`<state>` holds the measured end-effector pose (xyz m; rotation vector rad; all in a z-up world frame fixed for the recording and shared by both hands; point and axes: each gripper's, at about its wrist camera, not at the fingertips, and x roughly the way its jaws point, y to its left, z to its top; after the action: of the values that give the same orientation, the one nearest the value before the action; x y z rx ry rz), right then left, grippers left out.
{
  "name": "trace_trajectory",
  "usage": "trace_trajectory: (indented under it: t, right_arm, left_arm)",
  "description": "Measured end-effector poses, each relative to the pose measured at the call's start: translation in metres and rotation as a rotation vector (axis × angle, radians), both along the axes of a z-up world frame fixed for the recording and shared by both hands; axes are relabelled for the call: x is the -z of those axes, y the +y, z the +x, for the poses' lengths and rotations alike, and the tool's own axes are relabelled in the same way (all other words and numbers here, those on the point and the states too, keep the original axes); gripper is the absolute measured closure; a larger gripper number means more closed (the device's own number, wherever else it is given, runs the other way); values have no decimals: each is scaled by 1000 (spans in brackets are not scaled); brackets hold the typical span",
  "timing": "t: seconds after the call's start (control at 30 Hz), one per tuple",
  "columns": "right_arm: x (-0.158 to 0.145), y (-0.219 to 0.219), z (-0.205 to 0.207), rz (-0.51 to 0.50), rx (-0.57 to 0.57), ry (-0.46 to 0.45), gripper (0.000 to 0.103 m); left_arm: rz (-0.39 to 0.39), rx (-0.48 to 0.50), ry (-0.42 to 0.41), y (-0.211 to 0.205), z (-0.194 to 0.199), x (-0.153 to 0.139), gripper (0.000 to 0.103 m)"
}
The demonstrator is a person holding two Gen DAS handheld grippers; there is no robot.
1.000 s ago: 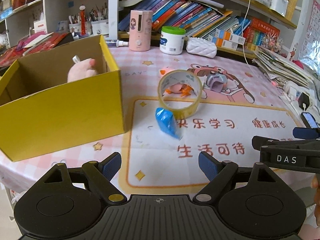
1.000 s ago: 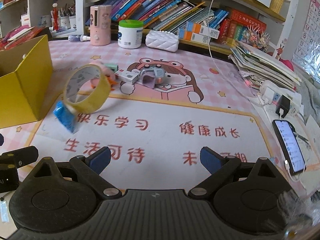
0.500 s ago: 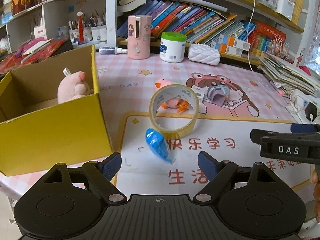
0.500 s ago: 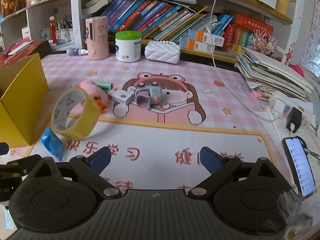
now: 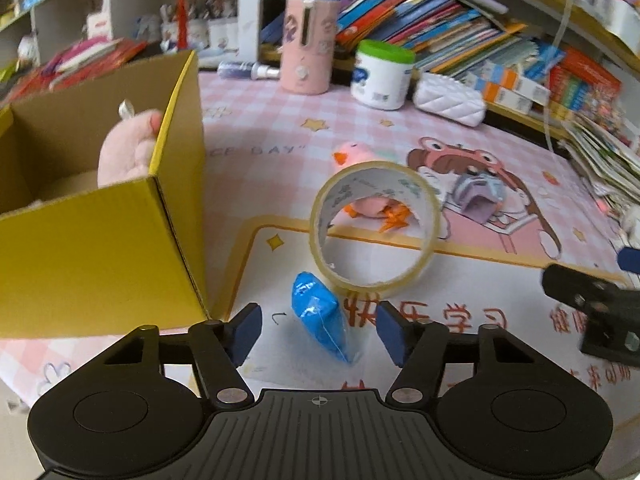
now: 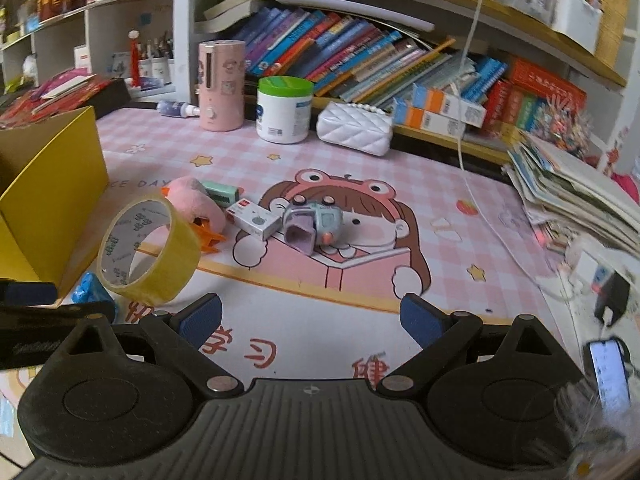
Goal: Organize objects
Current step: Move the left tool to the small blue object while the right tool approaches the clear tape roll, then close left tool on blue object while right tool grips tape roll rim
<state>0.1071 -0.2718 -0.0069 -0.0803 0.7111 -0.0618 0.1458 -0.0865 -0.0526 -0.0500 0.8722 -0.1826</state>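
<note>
Fingers of the left gripper had just been closing and stood part spread either side of the blue packet, which lay flat on the desk mat; whether the blue pads yet touched it could not be told. Just beyond the packet a roll of yellowish tape stood on edge, its rim touching or nearly touching the packet's far end. Behind the roll lay a pink plush duck, and beside it a small white box and a grey-lilac toy. To the left stood the open yellow cardboard box, a pink plush toy inside it. Fingers of the right gripper were spread wide over bare mat, with nothing between them, to the right of the tape roll.
</note>
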Motion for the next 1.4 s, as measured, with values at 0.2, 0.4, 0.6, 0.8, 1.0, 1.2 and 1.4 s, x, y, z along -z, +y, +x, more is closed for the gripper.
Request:
trace_trajectory:
  t: [0.2,0.4,0.6,0.8,1.0,1.2,1.4]
  right_arm:
    - [1,-4,7,1,-37,7,7]
    - [2,-4,13,16,-47,10,7]
    - [2,5,21,65,-68,4,7]
    - [5,27,38,111,-125,5,7]
    - [14,54,62,113,-189,26,10]
    - [32,71,83,120,-207,111,33]
    - [48,69,93,174,-170,180,74]
  left_arm:
    - [-28,-31,37,2,12,10,70]
    - [-36,-18,13,6,8,4,80]
    - [-35,14,-9,14,-6,-9,80]
    - [-41,26,-37,28,-23,-21,80]
    - [-30,6,-72,43,-38,-32,80]
    - [-13,-39,-90,56,-51,-38,81]
    - [-6,-87,-91,66,-58,-40,81]
